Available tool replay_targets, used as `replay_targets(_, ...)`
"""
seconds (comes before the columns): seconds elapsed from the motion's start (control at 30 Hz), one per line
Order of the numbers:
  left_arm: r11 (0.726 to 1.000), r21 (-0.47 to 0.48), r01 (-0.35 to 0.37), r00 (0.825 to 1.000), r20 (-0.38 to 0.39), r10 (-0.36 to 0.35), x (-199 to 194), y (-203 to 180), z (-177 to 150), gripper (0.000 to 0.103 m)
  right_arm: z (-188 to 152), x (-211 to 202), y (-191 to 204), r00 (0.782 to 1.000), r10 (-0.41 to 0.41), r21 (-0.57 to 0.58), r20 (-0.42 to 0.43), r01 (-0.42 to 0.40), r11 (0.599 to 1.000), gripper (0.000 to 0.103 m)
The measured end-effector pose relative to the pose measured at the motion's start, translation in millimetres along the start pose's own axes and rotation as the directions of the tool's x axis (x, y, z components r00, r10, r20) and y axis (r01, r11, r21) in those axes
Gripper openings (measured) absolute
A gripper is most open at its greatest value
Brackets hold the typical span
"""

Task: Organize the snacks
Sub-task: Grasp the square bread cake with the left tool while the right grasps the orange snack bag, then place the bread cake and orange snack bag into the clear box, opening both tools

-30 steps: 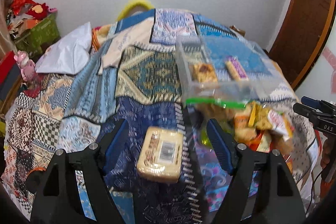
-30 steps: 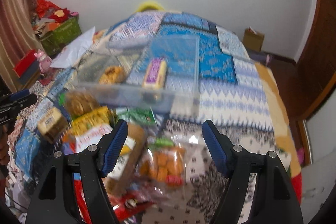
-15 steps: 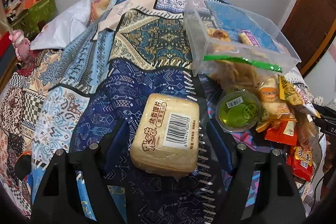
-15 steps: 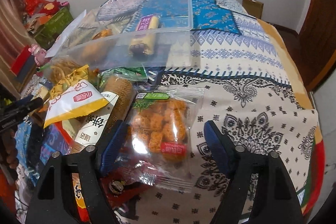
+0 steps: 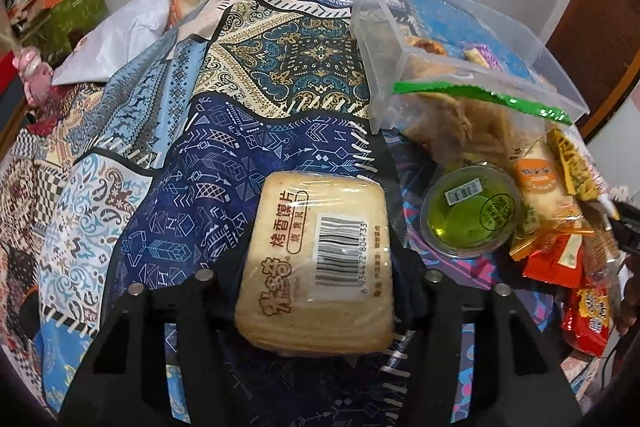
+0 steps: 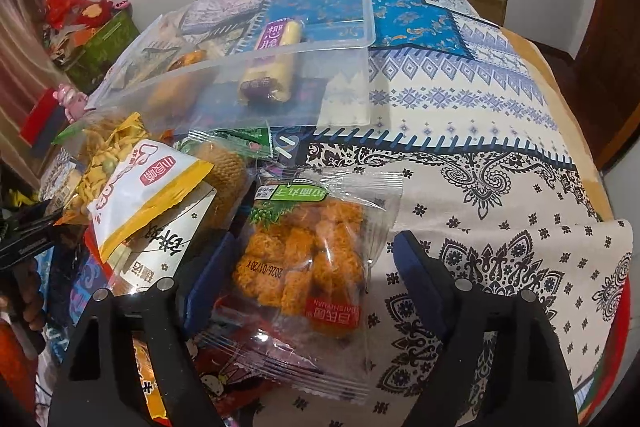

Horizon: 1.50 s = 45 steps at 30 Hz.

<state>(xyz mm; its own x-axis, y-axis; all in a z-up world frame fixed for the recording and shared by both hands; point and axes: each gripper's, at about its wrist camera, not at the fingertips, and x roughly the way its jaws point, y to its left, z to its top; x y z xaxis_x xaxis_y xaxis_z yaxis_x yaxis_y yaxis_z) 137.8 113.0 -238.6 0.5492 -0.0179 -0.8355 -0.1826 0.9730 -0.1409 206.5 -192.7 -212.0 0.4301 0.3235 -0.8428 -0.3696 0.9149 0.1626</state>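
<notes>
The left gripper [image 5: 316, 275] is spread wide around the pack of toasted bun slices [image 5: 318, 263], which lies flat on the patterned bedspread [image 5: 168, 163]; its fingers are hidden beside the pack, so contact cannot be told. The right gripper [image 6: 304, 275] is likewise spread, its blue pads flanking the clear bag of orange fried snacks [image 6: 316, 259] without pinching it. The clear plastic bin [image 6: 280, 67], already holding a yellow roll [image 6: 276, 67] and another snack, sits beyond the heap. Several slips can be foreseen. The shiny wrap on the bun slices is likely to slide if it is squeezed off-centre, and the brittle slices could be crushed by too hard a squeeze. The fried-snack bag is loose and crinkly, and it overlaps a red wrapper [image 6: 240, 359] beneath; a neighbour could be dragged along, or only film could be caught. The soft bedding gives under pressure, so a low approach may snag cloth. The green jelly cup [image 5: 470, 215] stands just beside the left pack and could be knocked. The bin's near wall must be cleared before anything is dropped in. Open bedspread is left on the outer side of each gripper.
</notes>
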Motion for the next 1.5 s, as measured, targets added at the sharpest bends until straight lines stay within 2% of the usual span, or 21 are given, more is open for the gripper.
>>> replay_targets(0.03, 1.0, -0.001, 0.001, 1.0, 0.0, -0.001, -1.7, 0.1, -0.7, 0.055, 0.2, -0.5, 0.2, 1.0, 0.007, -0.001, 0.001, -0.007, 1.0, 0.066)
replay_targets(0.33, 1.0, 0.006, -0.009, 0.999, 0.041, 0.009, -26.3, -2.9, -3.2, 0.055, -3.3, -12.5, 0.0, 0.999, 0.02, 0.016, 0.033, -0.02, 1.0, 0.055)
replay_targets(0.7, 1.0, 0.018, 0.024, 0.985, 0.17, -0.027, -72.3, -14.9, 25.8, 0.055, 3.8, -48.6, -5.2, 0.992, -0.004, 0.036, 0.129, -0.001, 0.999, 0.053)
replay_targets(1.03, 0.997, 0.04, 0.064, 0.959, 0.274, -0.072, -91.5, -44.1, 68.7, 0.055, 34.6, -84.4, 4.9, 0.962, 0.018, 0.015, 0.274, -0.023, 1.0, 0.054)
replay_targets(1.33, 0.992, 0.072, 0.107, 0.953, 0.277, -0.123, -78.3, -81.0, 105.9, 0.055, 68.9, -83.3, 18.0, 0.938, 0.055, -0.023, 0.343, -0.05, 0.998, 0.054)
replay_targets(1.5, 0.99, 0.092, 0.111, 0.957, 0.259, -0.131, -60.5, -101.4, 119.9, 0.055, 85.5, -68.9, 20.1, 0.936, 0.073, -0.031, 0.344, -0.066, 0.997, 0.054)
